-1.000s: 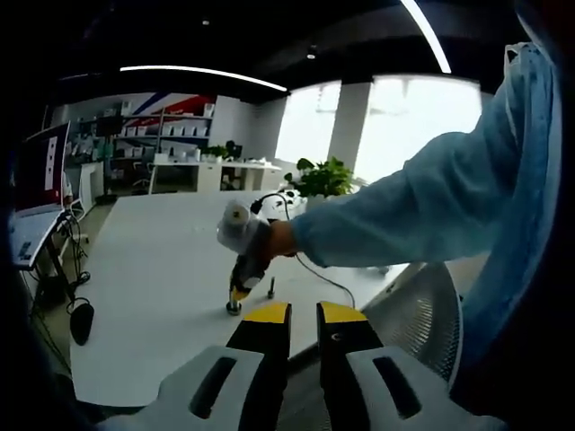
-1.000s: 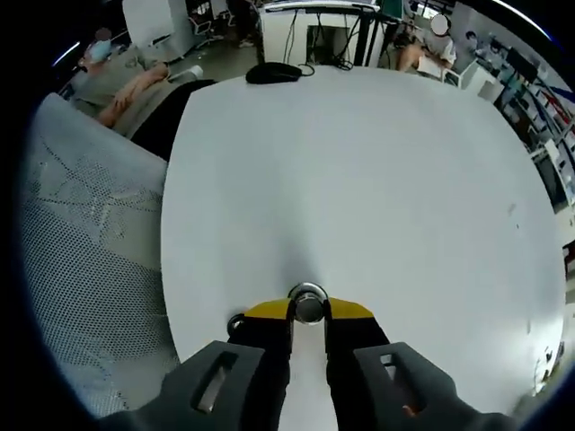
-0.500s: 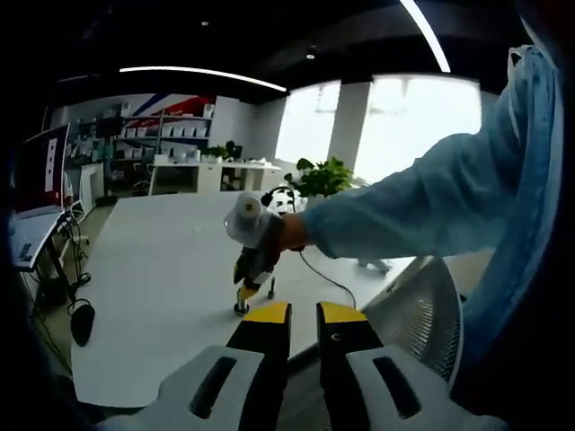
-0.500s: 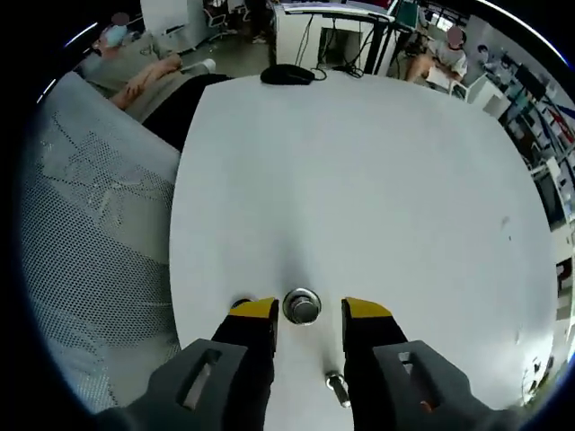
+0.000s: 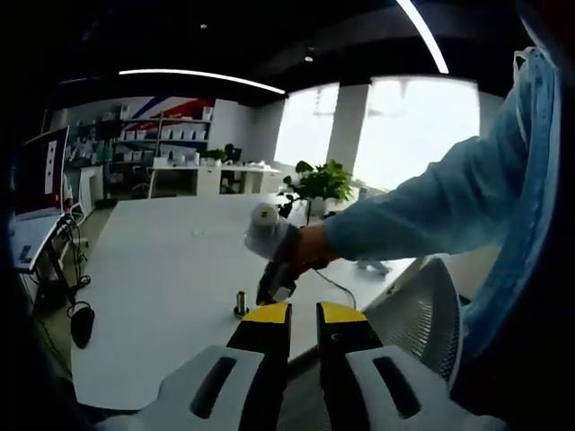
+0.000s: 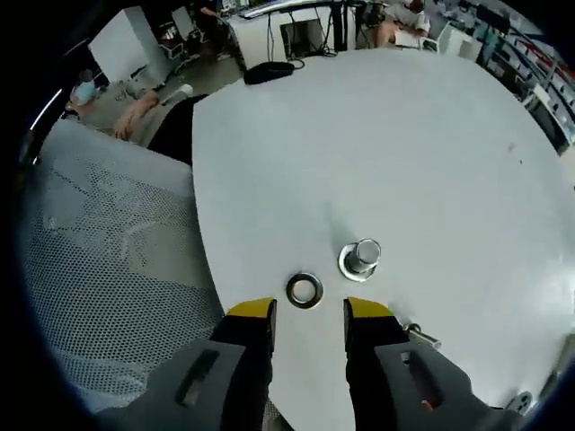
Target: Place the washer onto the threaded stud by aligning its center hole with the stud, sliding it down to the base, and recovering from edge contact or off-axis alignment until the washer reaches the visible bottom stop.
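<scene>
The right gripper (image 6: 308,310) is seen with its yellow-tipped jaws standing apart and nothing held between them, poised over the near edge of the white table (image 6: 422,144). In the right gripper view, a loose washer (image 6: 305,290) is found lying flat on the table just ahead of the jaw tips. The threaded stud (image 6: 362,256) stands upright beside it, up and to the right, with a ring around its foot; whether that ring is a second washer or the stud's own base cannot be told. A small bolt-like piece (image 6: 420,336) lies just beside the right jaw.

The left gripper (image 5: 303,312) is shown with its jaws drawn close together, a narrow slit between them and nothing gripped. In the left gripper view, the right gripper (image 5: 274,260) is seen held by a hand (image 5: 312,250) in a light blue sleeve (image 5: 431,215), near the stud (image 5: 240,303). A mesh chair back (image 6: 99,269) is pressed against the table edge. No writing can be read anywhere; the labels on the distant shelves (image 5: 171,130) are too small.
</scene>
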